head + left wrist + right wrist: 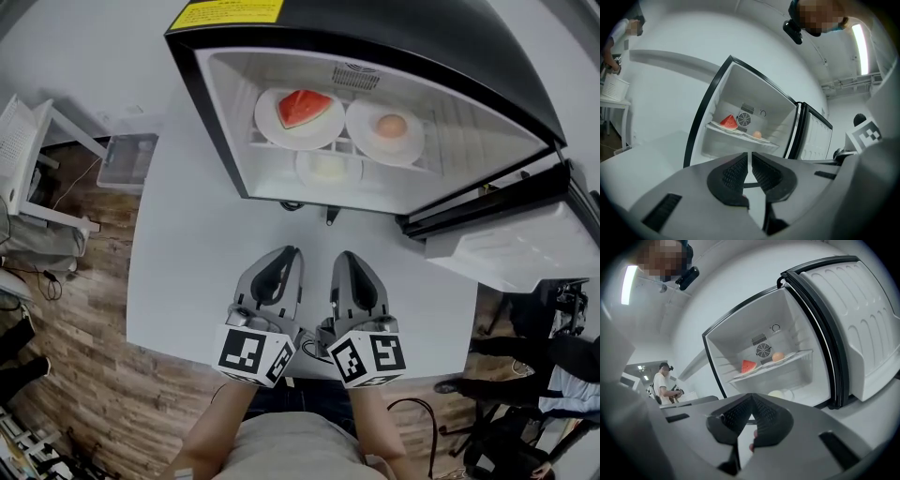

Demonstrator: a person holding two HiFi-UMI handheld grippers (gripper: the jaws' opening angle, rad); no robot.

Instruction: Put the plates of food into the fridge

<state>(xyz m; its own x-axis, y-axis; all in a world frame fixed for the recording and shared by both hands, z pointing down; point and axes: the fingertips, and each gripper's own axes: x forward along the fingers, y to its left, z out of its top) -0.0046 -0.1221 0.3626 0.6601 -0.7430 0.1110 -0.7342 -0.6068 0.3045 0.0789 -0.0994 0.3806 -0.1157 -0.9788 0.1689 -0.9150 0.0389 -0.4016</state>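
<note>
The small fridge (214,127) stands on the white table (197,272) with its door (506,246) swung wide to the right, so the inside is free to reach. All 3 plates of food are inside it. The plate with the watermelon slice (298,119) and the plate with a round orange food (385,132) sit side by side on the upper shelf, just beside each other. The third plate (328,169), with something pale on it, lies lower, on the fridge floor, between the 2 others as seen from the head view. I see no plate on the table, so I judge the loading part is done.

The left gripper (289,253) and the right gripper (343,257) are held close to the person's body, side by side, well apart from the fridge. In the left gripper view the jaws are together with only a thin slit between them and nothing held. In the right gripper view the jaws meet at the tips, also with nothing between. This looks like a resting pose. What may remain is closing the door.
</note>
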